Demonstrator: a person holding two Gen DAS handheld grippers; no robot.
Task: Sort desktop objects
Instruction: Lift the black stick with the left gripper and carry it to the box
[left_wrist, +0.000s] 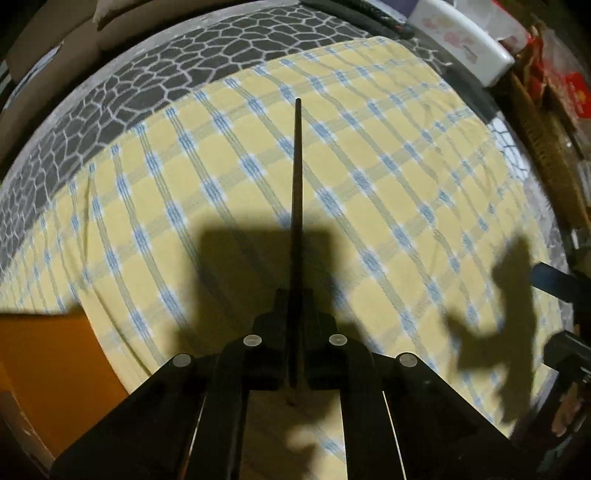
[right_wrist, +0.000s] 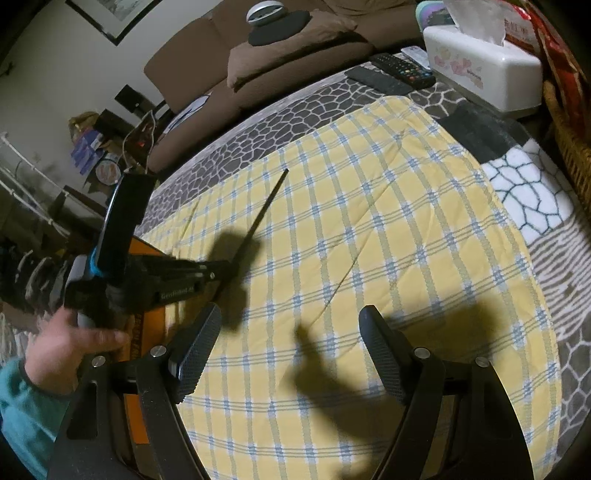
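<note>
My left gripper (left_wrist: 295, 325) is shut on a long thin dark stick (left_wrist: 297, 184), like a chopstick, which points straight ahead above the yellow checked cloth (left_wrist: 369, 166). In the right wrist view the left gripper (right_wrist: 225, 273) shows at the left, held in a hand, with the stick (right_wrist: 264, 210) slanting up and right over the cloth (right_wrist: 369, 258). My right gripper (right_wrist: 290, 332) is open and empty above the cloth's near part.
An orange box (left_wrist: 48, 362) sits at the cloth's left edge, also in the right wrist view (right_wrist: 147, 254). A white tissue box (right_wrist: 480, 70) and remote controls (right_wrist: 399, 70) lie at the far side. A wicker basket (right_wrist: 572, 147) stands at the right. A brown sofa (right_wrist: 295, 48) is behind.
</note>
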